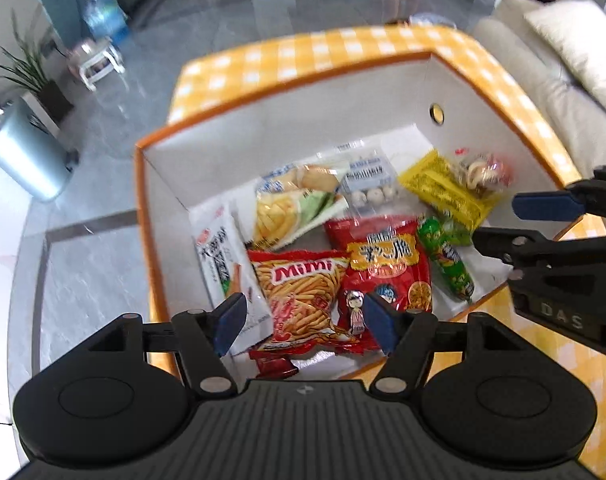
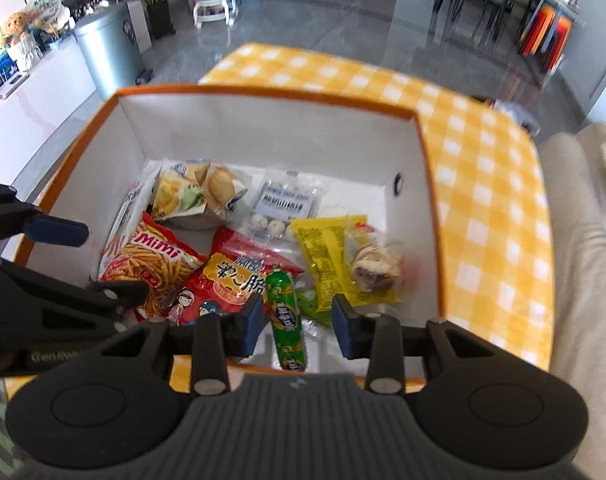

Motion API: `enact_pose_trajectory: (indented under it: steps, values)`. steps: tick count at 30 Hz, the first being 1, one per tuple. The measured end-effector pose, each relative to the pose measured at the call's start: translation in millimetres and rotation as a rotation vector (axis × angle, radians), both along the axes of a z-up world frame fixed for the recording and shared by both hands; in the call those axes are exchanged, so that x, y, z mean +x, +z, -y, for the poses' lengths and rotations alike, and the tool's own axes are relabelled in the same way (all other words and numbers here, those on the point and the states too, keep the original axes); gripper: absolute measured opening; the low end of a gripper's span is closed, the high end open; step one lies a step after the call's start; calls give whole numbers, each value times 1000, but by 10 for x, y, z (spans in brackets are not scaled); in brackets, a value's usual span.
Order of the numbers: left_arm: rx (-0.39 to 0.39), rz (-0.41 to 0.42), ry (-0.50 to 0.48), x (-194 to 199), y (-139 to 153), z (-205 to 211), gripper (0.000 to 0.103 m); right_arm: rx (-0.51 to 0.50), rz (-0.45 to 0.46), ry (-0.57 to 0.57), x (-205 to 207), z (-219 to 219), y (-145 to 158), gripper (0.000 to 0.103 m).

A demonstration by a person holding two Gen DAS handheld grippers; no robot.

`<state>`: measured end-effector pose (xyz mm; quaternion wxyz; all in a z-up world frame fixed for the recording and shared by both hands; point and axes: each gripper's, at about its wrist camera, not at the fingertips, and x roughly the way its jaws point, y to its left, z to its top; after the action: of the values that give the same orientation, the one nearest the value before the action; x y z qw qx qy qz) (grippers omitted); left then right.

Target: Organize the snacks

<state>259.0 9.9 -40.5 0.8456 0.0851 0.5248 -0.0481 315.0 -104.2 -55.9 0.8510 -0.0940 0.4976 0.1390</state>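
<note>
Both grippers hung over the orange-rimmed box (image 2: 263, 90) with nothing held: the left gripper (image 1: 303, 320) spread wide, the right gripper (image 2: 297, 320) partly parted; the snacks (image 2: 231, 272) lay inside the box

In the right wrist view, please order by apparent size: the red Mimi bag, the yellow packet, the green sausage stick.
1. Red Mimi snack bag, partly hidden.
2. Yellow foil packet, similar; ranking unsure.
3. Green sausage stick, smallest, though nearest the camera.
</note>
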Motion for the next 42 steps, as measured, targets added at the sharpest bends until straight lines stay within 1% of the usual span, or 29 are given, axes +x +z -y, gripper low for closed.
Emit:
enact_pose_trajectory:
  steps: [2, 4, 8, 12, 17, 22, 24, 26, 27, 29, 34, 39, 42]
  values:
    - [-26, 57, 14, -114, 102, -27, 78, 12, 42, 1, -109, 44, 93, 38]
    - [-60, 120, 23, -248, 209, -47, 78, 29, 87, -3, -246, 92, 193, 42]
    - [-130, 239, 46, -540, 378, -70, 78, 52, 191, -20, -581, 205, 357, 48]
    - [-172, 292, 60, -811, 458, -52, 78, 61, 285, -53, -939, 260, 474, 49]
    - [-154, 355, 78, -1142, 505, -9, 78, 104, 365, -115, -1344, 342, 600, 50]
    - [-168, 379, 107, -1376, 518, 10, 78, 130, 403, -144, -1709, 369, 662, 52]
    - [-175, 392, 119, -1458, 515, 14, 78, 130, 416, -153, -1822, 374, 676, 55]
    - [-171, 406, 130, -1537, 504, 15, 79, 128, 431, -160, -1926, 387, 690, 61]
    - [-166, 415, 133, -1578, 493, 19, 79, 128, 437, -164, -1962, 391, 702, 63]
    - [-155, 427, 137, -1633, 462, 40, 80, 137, 446, -162, -2043, 414, 710, 68]
    - [-135, 455, 133, -1746, 444, 67, 84, 139, 451, -163, -2146, 421, 679, 71]
    - [-84, 477, 120, -1785, 428, 128, 85, 139, 442, -162, -2144, 408, 650, 72]
    - [-76, 484, 122, -1788, 422, 130, 88, 136, 446, -163, -2156, 405, 630, 74]
